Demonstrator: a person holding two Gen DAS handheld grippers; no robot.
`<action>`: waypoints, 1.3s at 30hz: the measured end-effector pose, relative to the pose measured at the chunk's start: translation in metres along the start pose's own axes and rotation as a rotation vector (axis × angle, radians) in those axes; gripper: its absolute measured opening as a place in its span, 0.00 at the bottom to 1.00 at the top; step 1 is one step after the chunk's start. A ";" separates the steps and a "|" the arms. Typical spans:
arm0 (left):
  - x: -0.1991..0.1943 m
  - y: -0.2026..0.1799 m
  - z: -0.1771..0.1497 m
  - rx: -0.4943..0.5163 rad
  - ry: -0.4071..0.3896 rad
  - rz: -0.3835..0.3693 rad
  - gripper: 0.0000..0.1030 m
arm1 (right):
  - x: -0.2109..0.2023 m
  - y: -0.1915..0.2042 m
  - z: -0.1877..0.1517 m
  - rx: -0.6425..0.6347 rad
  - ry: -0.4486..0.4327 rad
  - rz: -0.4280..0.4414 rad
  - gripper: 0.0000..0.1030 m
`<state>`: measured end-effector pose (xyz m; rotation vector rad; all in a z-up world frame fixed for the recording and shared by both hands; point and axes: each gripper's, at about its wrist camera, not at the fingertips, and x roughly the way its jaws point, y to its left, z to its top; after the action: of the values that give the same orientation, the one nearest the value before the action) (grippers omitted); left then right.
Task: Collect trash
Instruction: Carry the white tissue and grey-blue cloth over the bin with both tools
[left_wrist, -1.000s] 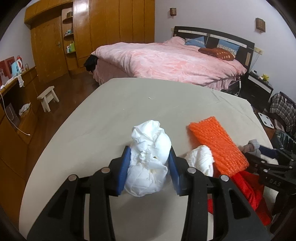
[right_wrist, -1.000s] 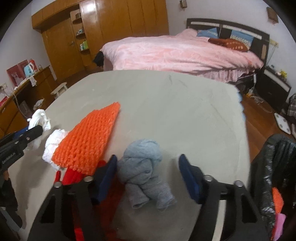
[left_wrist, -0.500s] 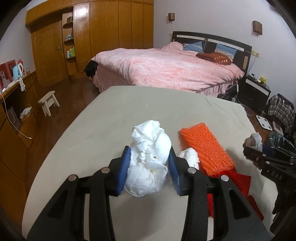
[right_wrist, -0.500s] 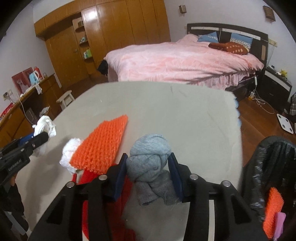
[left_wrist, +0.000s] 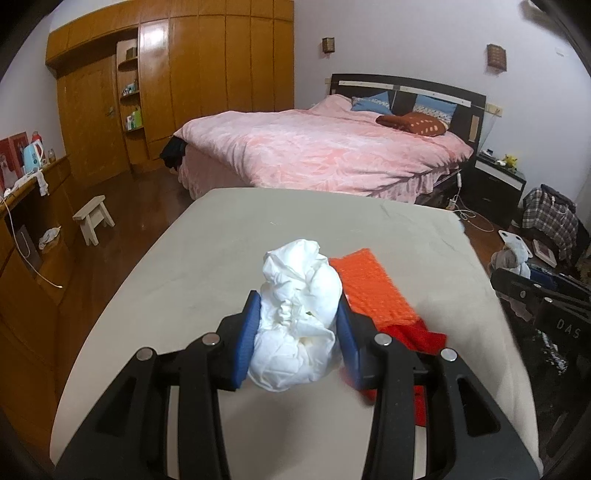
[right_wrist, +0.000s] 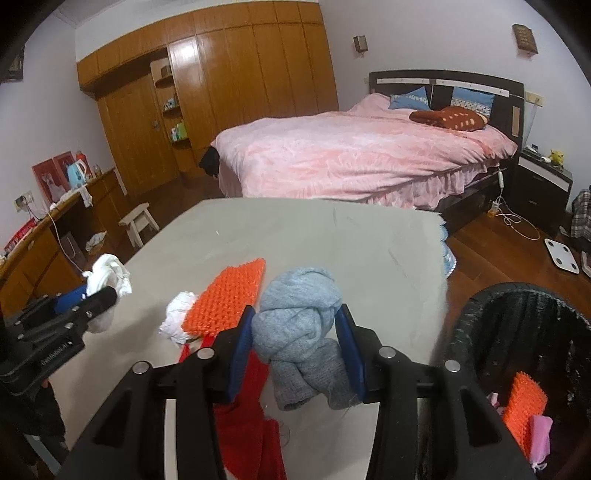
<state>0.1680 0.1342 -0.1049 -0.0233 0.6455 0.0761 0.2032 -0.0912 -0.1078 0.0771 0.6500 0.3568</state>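
Both claws risen, left claw (left_wrist: 297, 332) gripping tissue (left_wrist: 299, 317)

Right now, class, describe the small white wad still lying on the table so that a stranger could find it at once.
Start at the grey table in front of the pink bed. Near its front lies an orange foam net; the small white wad sits against that net's left edge, beside a red cloth. Unlike the bigger white wad nearby, no hand-held gripper holds it.
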 end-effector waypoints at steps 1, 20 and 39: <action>-0.003 -0.003 0.001 0.001 -0.003 -0.005 0.38 | -0.006 0.000 0.001 0.002 -0.009 0.001 0.43; -0.049 -0.062 0.003 0.052 -0.062 -0.096 0.38 | -0.082 -0.019 -0.004 0.029 -0.102 -0.018 0.43; -0.094 -0.147 -0.001 0.152 -0.111 -0.231 0.38 | -0.158 -0.058 -0.013 0.058 -0.210 -0.098 0.43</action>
<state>0.1038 -0.0184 -0.0493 0.0525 0.5324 -0.1934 0.0958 -0.2013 -0.0372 0.1354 0.4548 0.2320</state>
